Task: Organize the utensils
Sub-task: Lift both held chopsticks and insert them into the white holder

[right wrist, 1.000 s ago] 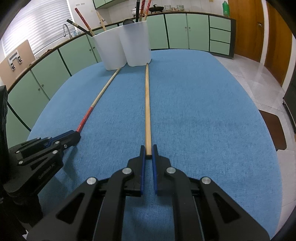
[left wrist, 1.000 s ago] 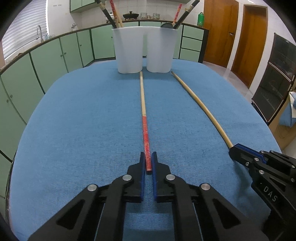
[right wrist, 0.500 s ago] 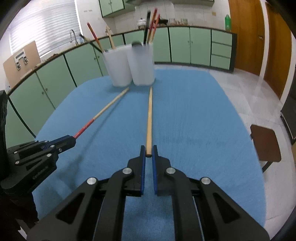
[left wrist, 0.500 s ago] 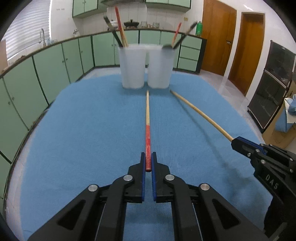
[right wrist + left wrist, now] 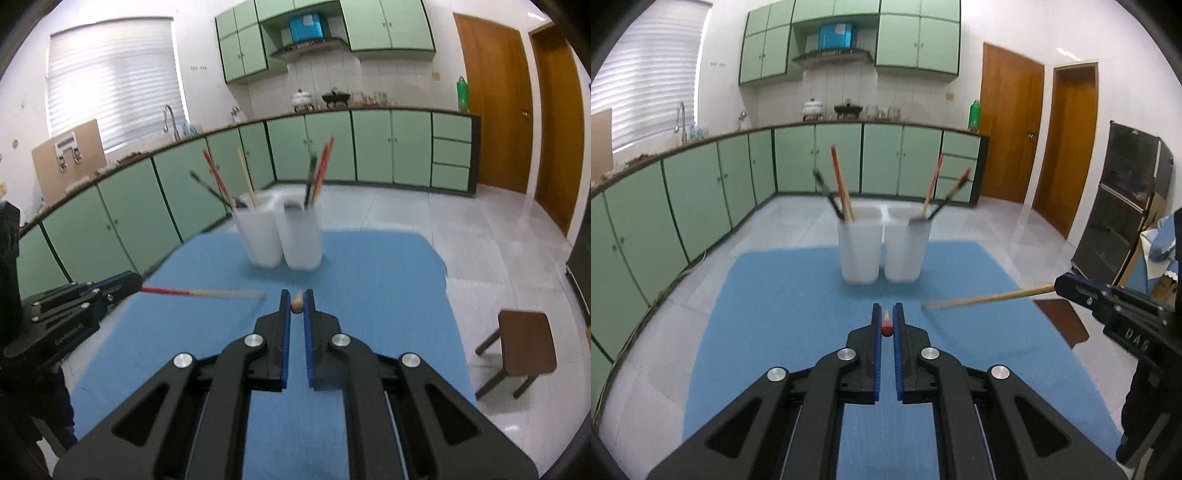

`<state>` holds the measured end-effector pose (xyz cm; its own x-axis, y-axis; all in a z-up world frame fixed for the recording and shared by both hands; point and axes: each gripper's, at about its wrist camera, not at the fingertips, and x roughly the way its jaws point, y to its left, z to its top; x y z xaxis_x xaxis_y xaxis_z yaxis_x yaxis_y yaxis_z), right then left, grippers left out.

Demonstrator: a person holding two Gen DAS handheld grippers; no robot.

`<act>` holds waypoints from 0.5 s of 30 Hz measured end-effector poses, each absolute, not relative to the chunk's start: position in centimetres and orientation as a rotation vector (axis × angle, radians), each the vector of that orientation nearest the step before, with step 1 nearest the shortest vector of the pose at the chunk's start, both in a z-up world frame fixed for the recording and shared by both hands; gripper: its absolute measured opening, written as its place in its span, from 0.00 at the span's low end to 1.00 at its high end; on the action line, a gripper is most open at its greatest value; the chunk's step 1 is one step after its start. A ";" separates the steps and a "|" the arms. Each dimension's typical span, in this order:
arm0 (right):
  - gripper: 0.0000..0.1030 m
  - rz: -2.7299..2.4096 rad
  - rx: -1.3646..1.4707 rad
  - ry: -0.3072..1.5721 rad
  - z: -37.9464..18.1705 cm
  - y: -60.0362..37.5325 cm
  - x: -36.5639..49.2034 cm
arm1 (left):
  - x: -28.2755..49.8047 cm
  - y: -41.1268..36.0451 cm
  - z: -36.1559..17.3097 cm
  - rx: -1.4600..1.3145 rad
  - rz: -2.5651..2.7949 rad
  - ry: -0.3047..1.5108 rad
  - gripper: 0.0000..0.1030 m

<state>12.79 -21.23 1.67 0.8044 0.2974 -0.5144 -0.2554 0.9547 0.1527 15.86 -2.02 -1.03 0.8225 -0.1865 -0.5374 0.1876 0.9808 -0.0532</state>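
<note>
The left gripper [image 5: 887, 317] has its jaws clenched on the red-ended chopstick [image 5: 887, 326]. A second ago that stick lay flat on the blue desk [image 5: 783, 295], its far tip almost at the two white cups [image 5: 860, 251]; now it is raised off the cloth, seen nearly end-on from the left wrist, short of the cups. From the right wrist it shows in side view, red near the left gripper [image 5: 125, 284] and pale at its free end [image 5: 221, 294], hanging in the air in front of the cups [image 5: 300, 236].

The right gripper [image 5: 296, 304] has its jaws clenched on the plain wooden chopstick [image 5: 296, 305], which earlier also lay on the desk [image 5: 369, 277] pointing at the cups and is now lifted clear, seen end-on. From the left wrist it juts leftward from the right gripper [image 5: 1067, 286], its tip [image 5: 979, 301] in front of and to the right of the cups. Both cups hold other chopsticks, as before.
</note>
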 end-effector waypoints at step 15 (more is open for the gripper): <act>0.06 0.444 0.069 0.523 10.8 -20.7 18.7 | 21.0 -2.7 4.5 0.023 -0.283 0.495 0.05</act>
<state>18.72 -20.68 10.75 0.7737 0.4271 -0.4678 -0.3923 0.9029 0.1756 20.97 -2.66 4.52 0.8417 -0.2626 -0.4718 0.2735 0.9607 -0.0469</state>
